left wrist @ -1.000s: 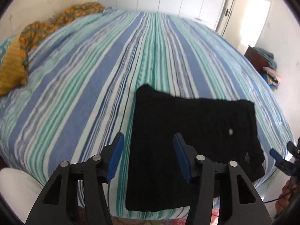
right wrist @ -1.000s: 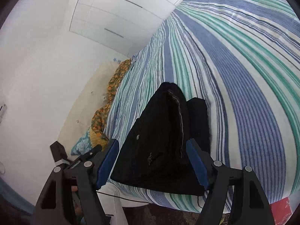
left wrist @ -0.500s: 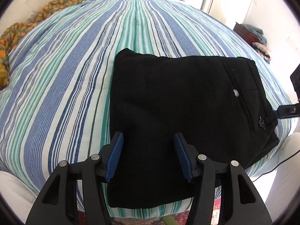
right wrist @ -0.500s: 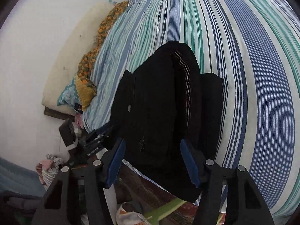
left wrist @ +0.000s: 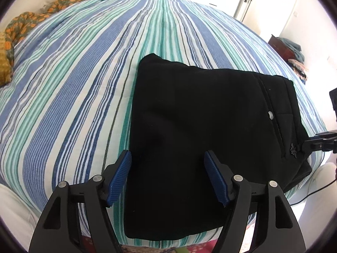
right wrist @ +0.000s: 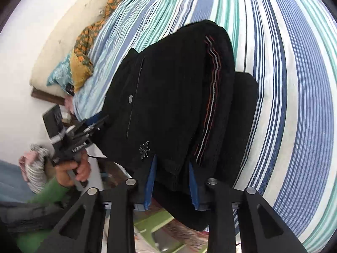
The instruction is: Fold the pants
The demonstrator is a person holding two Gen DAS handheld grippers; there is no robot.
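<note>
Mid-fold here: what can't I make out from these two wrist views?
- Right gripper: the pants cover its fingertips in its own view, so the bite depth is hidden.
- Pants underside and inner layers: hidden by the top fold in both views.
- Left gripper: open above the pants; its height over the cloth is unclear.
- Floor under the bed edge: blurred in the right view, cropped in the left.

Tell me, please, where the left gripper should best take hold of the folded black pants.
Grip the black pants at the near folded edge hanging over the bed, coming from the front; the open left gripper already straddles it.
</note>
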